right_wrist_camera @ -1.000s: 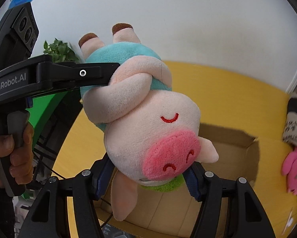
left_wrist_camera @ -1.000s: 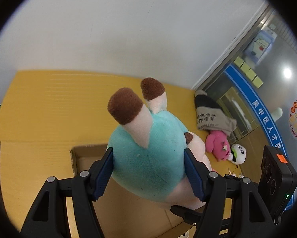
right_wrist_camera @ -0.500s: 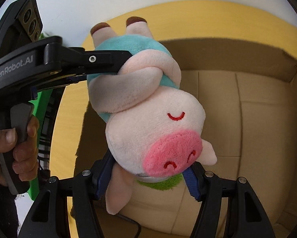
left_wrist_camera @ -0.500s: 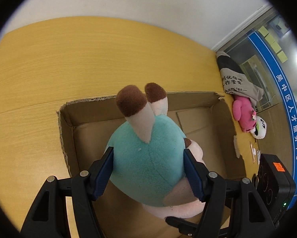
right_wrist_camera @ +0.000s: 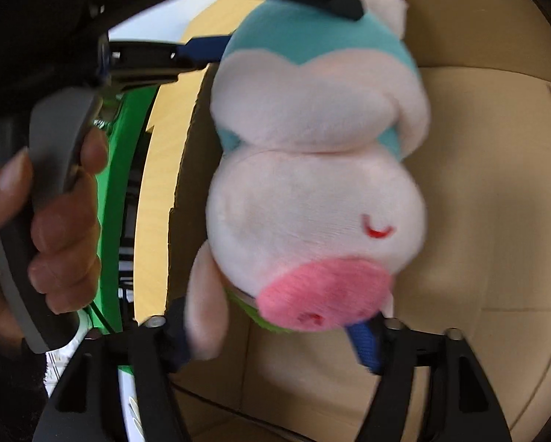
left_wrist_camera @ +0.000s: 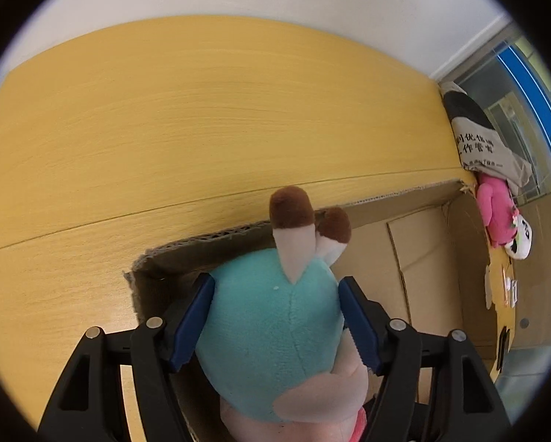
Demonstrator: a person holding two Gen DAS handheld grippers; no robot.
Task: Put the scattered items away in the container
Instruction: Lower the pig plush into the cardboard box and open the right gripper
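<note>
A pink plush pig (right_wrist_camera: 319,191) in a teal outfit hangs head-down inside the open cardboard box (right_wrist_camera: 496,184). My left gripper (left_wrist_camera: 275,316) is shut on its teal body (left_wrist_camera: 271,331), brown feet pointing up. My right gripper (right_wrist_camera: 275,335) is shut on the pig's head, around the green patch under the snout. In the right wrist view the left gripper's fingers (right_wrist_camera: 334,0) show at the top, held by a hand. The box's near left corner (left_wrist_camera: 142,269) shows in the left wrist view.
The box sits on a yellow wooden table (left_wrist_camera: 201,110) against a white wall. A pink plush (left_wrist_camera: 492,210), a panda plush (left_wrist_camera: 520,239) and a grey-black plush (left_wrist_camera: 478,136) lie past the box's right side. A green object (right_wrist_camera: 120,169) stands left of the box.
Both grippers have carried the pig from above the box down into it. The box floor and walls now surround the pig in the right wrist view.
</note>
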